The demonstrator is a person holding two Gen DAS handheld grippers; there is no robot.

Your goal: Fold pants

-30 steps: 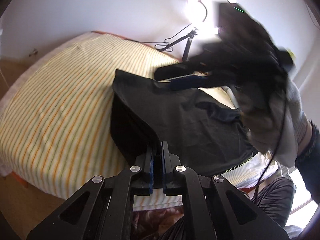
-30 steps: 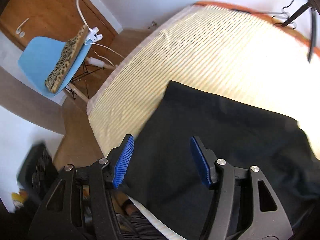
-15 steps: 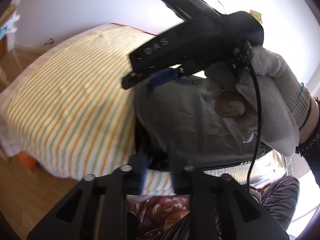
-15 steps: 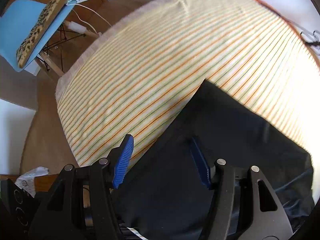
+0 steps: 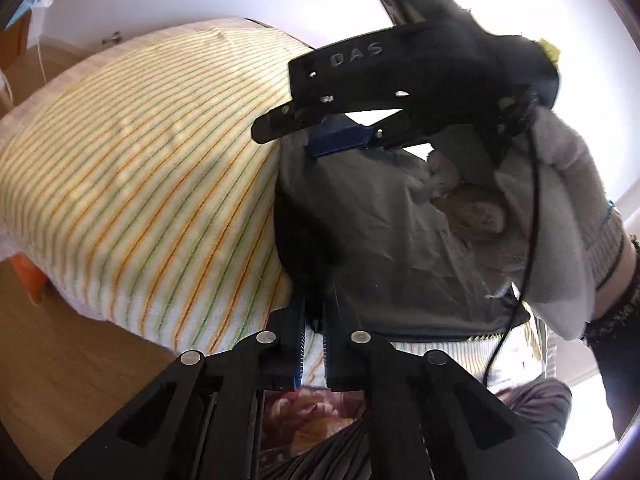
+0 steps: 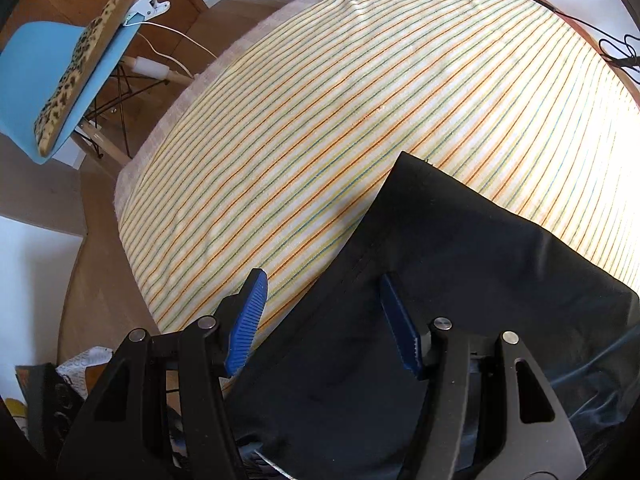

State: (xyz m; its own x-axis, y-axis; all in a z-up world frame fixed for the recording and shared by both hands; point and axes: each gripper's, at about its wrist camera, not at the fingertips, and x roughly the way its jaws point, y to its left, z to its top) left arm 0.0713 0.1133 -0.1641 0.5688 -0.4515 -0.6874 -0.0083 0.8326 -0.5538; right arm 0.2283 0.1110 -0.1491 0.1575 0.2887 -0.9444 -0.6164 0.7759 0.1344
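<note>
Striped bed cover (image 5: 132,184) fills the left; dark pants (image 5: 380,240) lie at three o'clock on it. Left gripper (image 5: 314,344) at six o'clock – jaws nearly shut, pinching the pants' near edge. Right gripper (image 6: 324,320) – jaws apart, empty, straddling the pants' (image 6: 460,300) side edge

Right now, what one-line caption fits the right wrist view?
Open right gripper poised over the dark pants' edge on the striped bed.

Pants (image 6: 460,320) cut off at frame btm/right; right claw (image 5: 316,138) partly hides far edge.
</note>
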